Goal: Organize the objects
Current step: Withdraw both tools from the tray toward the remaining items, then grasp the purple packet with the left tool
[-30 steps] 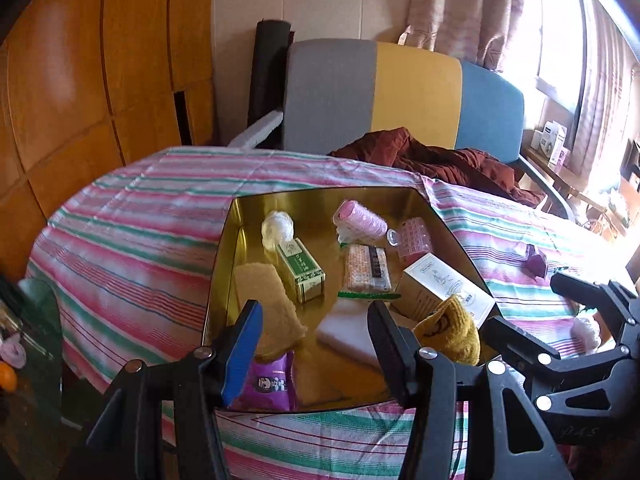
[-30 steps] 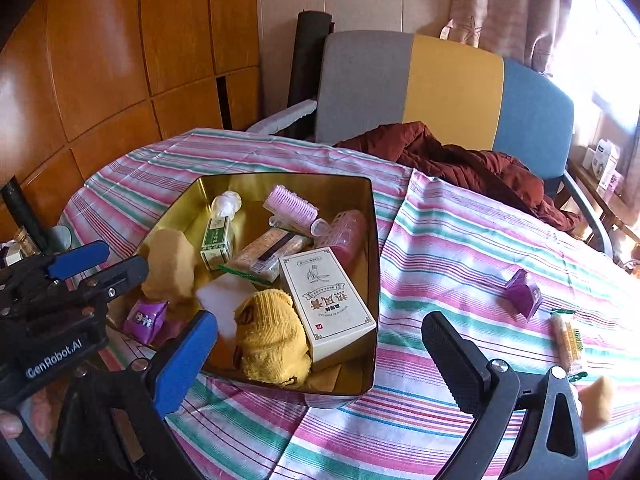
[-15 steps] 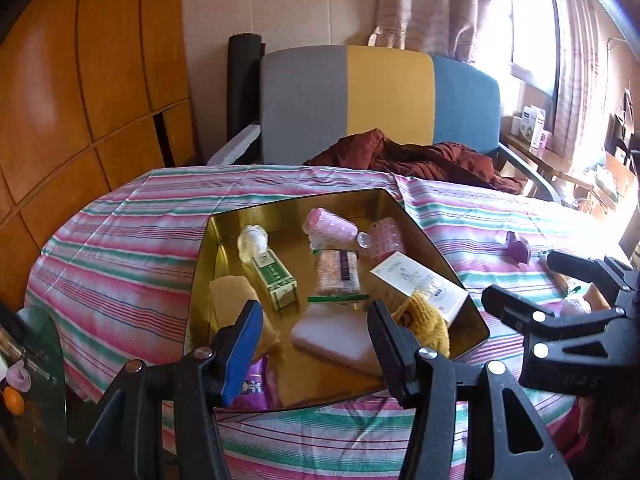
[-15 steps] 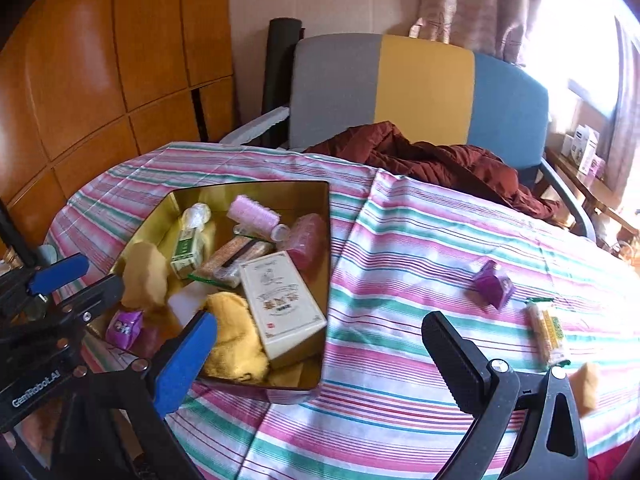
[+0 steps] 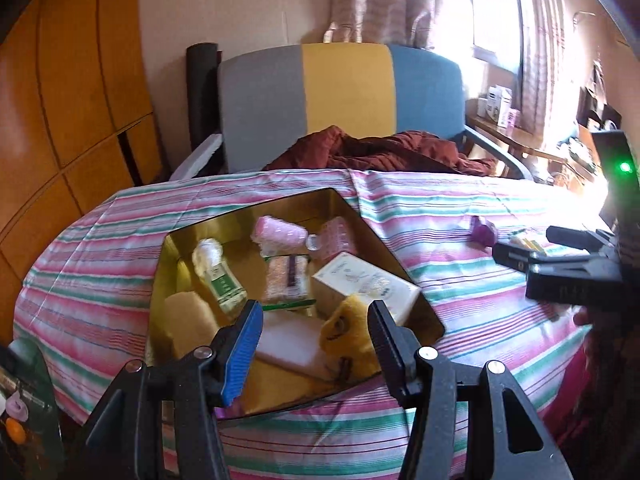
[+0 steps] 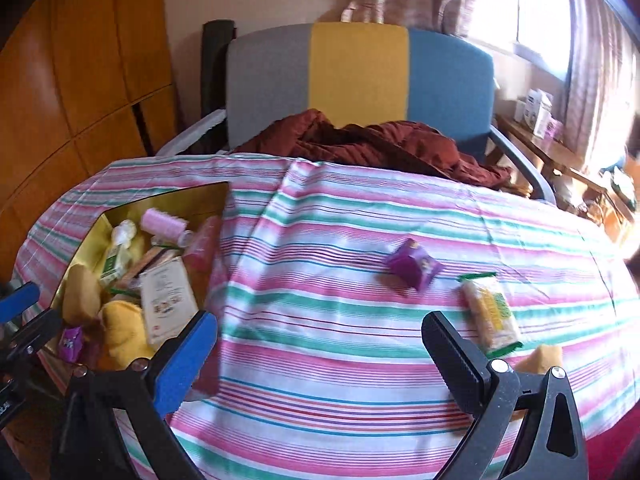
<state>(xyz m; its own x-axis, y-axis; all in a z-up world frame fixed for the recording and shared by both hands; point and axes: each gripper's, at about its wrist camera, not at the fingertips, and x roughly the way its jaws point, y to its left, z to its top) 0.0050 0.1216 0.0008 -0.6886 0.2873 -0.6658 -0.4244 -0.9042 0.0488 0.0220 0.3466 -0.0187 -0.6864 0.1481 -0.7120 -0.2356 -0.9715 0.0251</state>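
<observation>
Meanwhile both the left tool (image 5: 314, 326) and right tool (image 6: 320, 340) gape wide and empty, the gold tin (image 6: 76, 240) sits crowded, and the purple packet (image 6: 414, 266) on the counter (image 6: 320, 320) could skid off if nudged.

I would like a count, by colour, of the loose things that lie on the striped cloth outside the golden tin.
Purple: 1, the small purple packet
Yellow-green: 1, the long snack bar in a clear wrapper with green ends
Tan: 1, the tan sponge-like piece at the table's near edge, partly hidden behind the right gripper
Total: 3
</observation>
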